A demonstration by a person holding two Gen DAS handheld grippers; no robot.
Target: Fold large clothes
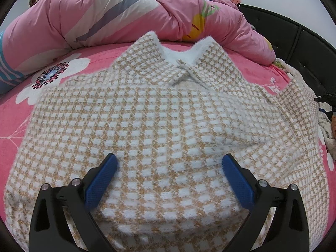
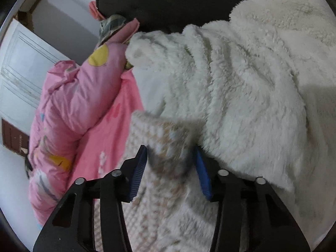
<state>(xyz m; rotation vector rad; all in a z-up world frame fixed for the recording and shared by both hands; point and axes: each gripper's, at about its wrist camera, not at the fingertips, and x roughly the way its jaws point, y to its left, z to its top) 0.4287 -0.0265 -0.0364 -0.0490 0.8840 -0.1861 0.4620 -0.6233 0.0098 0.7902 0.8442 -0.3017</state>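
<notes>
Left and right wrist views: checked sweater [image 1: 159, 113] flat on the pink bed [image 1: 19, 117].
Left view: my left claw [image 1: 169, 163] gapes empty above the sweater's body; hem cut off.
Right view: my right claw [image 2: 170, 157], half-closed, straddles a blurred sweater corner beside the white fleece [image 2: 241, 84]; contact unclear, fleece may snag.

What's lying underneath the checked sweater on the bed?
The checked sweater lies on a pink flowered bed sheet, which shows around its edges. Whatever sits directly beneath the sweater's middle is covered.
</notes>
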